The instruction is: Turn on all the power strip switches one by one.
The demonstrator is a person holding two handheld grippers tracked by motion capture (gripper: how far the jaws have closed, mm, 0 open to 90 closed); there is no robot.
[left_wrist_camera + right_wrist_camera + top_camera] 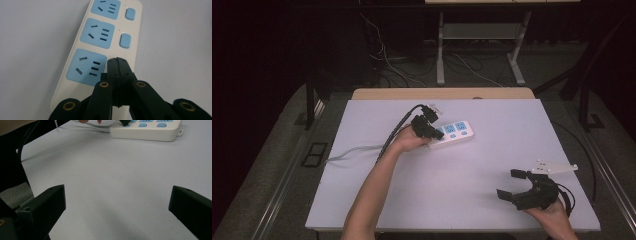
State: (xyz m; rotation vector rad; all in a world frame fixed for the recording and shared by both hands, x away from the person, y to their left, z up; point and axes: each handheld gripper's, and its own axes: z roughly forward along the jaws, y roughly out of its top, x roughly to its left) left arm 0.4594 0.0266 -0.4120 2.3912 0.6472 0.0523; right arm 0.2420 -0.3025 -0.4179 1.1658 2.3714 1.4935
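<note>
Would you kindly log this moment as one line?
left claw: shut, over power strip | right claw: open, holding nothing | table

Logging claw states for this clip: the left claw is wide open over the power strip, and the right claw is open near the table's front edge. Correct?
Not quite. The left gripper view shows the left claw shut, jaws pressed together over the power strip. The right claw is indeed open.

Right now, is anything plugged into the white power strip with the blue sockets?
Nothing visibly: the white power strip shows three blue sockets with bare slots. The shut left gripper hovers over its edge.
</note>
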